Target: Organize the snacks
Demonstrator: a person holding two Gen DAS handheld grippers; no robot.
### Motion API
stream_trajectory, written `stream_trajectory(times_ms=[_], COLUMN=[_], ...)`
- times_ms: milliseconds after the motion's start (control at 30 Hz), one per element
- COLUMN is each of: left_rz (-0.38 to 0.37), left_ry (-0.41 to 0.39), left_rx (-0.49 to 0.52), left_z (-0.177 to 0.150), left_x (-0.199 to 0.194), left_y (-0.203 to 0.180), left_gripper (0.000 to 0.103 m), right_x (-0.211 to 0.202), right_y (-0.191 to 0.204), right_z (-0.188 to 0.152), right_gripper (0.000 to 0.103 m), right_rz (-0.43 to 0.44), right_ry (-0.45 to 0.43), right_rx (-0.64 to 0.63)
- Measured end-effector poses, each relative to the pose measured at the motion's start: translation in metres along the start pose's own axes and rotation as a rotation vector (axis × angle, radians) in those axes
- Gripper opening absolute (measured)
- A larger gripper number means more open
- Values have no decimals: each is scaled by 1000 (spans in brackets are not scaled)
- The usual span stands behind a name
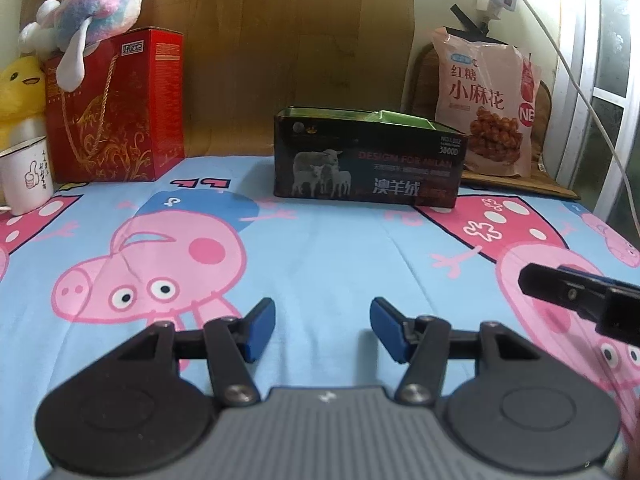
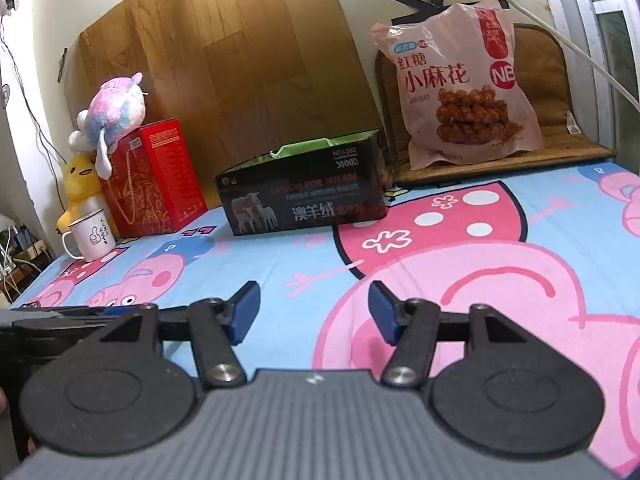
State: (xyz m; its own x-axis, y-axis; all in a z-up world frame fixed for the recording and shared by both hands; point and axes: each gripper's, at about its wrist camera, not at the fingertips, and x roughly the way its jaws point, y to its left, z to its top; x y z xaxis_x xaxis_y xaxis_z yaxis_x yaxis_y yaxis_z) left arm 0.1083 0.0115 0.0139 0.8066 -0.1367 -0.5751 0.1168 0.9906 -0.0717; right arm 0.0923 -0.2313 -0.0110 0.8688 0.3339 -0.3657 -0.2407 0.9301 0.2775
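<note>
A pink snack bag (image 1: 486,100) printed with fried dough twists leans upright at the back right, on a brown mat (image 1: 516,184); the right wrist view shows the bag (image 2: 460,88) too. A dark open box (image 1: 368,160) with sheep on its side stands in the middle of the bed, also seen from the right as box (image 2: 304,196). My left gripper (image 1: 322,328) hovers low over the sheet, open, nothing between its blue pads. My right gripper (image 2: 314,312) is open and empty as well; its tip (image 1: 576,296) pokes in at the right edge of the left view.
The bed carries a blue cartoon-pig sheet (image 1: 320,248). At the back left stand a red gift box (image 1: 120,108) with a plush toy (image 1: 96,4) on top, a yellow duck plush (image 1: 20,88) and a white mug (image 1: 26,176). A wooden board (image 1: 280,40) leans behind; cables (image 1: 560,40) hang right.
</note>
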Motion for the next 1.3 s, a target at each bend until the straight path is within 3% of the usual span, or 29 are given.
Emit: stream_trajectory(times_ms=[633,733,833,1033,1300], left_rz=[36,58,82,129,134], left_ry=[15,13,8,-11,-26], left_rx=[30,28,19,40,53], left_z=[0,1,1,1,2], left_x=[4,3,3,0,-1], left_y=[-3,-3,-2,-5,-5], left_gripper=[59,65,78,81,99], right_x=[0,-2,-3,-5,-7], right_y=[3,2,2,2,4], right_z=[-1,-1,-1,-2,-3], right_gripper=[68,71,75,78,82], right_rz=[-16,-14,-13,-3,-6], right_ry=[14,-4,-8,-23,-35], right_rx=[3,8,8,5,-1])
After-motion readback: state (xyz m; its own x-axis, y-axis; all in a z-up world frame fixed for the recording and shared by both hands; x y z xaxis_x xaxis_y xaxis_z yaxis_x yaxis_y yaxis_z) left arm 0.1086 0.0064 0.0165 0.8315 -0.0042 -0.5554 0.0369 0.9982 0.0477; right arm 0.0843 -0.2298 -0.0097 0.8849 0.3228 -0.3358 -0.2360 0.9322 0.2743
